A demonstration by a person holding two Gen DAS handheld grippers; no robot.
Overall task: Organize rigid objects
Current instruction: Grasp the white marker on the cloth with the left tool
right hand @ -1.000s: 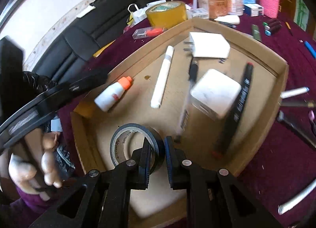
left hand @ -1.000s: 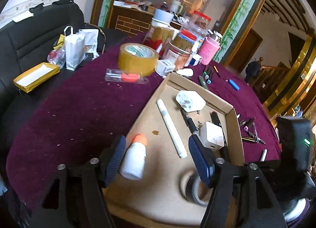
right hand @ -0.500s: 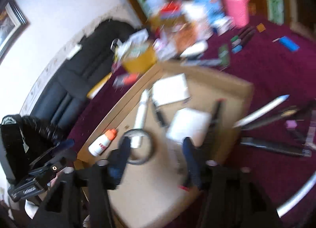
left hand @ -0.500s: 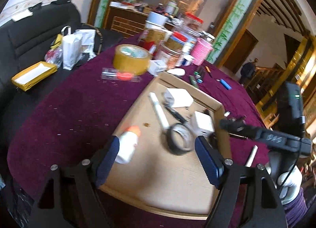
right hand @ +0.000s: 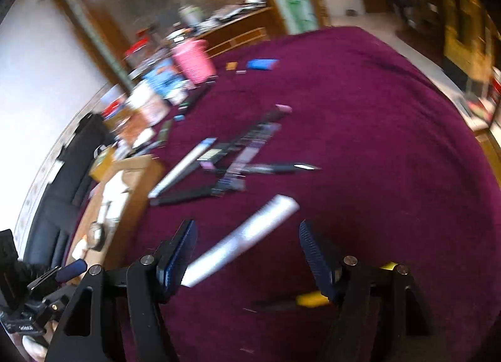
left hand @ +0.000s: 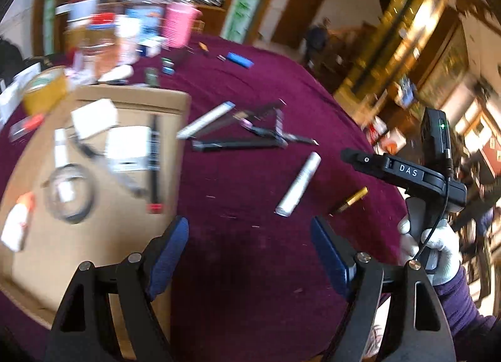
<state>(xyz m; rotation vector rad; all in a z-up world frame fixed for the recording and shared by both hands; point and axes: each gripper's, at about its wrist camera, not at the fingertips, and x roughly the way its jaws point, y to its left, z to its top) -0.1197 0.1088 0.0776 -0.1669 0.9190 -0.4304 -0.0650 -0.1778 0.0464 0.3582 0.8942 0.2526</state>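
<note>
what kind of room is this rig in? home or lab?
Probably a home dining or living room, not a lab: a round table under a maroon cloth, a wooden sideboard crowded with jars and containers behind it, and a black sofa against the wall.

Black gripper frames, blue pads (left hand: 167,249), white glove (left hand: 438,252), purple sleeve (left hand: 463,308)

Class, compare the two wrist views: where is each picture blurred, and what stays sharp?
Left wrist view: the cardboard tray and its contents smear with motion blur, while the left claw stays crisp. Right wrist view: nearly the whole table is streaked, the white tube worst; only the right claw stays sharp.
</note>
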